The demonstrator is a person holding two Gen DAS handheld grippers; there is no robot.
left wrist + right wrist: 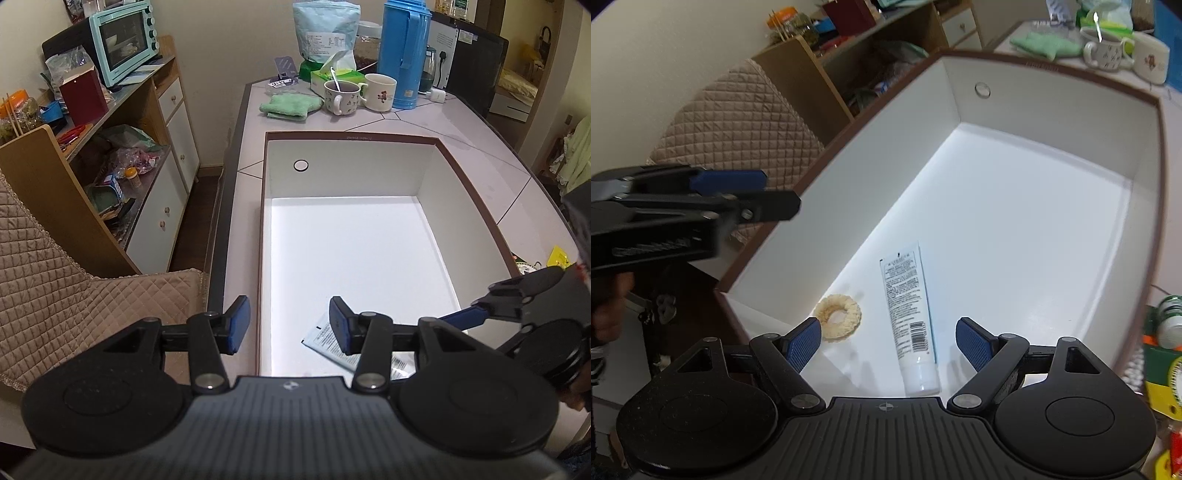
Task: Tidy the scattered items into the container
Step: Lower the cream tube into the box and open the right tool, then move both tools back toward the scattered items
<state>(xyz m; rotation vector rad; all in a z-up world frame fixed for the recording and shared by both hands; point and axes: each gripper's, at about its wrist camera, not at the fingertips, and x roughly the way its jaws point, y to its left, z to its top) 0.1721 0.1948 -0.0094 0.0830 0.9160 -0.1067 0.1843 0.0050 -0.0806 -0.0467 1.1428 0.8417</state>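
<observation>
A white box [351,166] with a brown rim stands on the tiled table. A white tube [908,314] with printed text lies flat on the box floor [1015,221] near its front end, and a cream ring [837,317] lies just to its left. My right gripper [889,345] hangs open above the tube, its blue pads [975,345] wide apart and off it. My left gripper [290,325] is open and empty over the box's front left rim. In the left wrist view part of the tube [319,338] shows behind the right finger. Each view shows the other gripper [465,314] [775,195] side-on.
Two mugs [341,96], a green cloth [288,105], a blue thermos [404,55] and a bag stand beyond the box. Green and yellow packets [1165,354] lie right of it. A quilted chair [74,295] and a cluttered shelf unit [122,166] stand to the left.
</observation>
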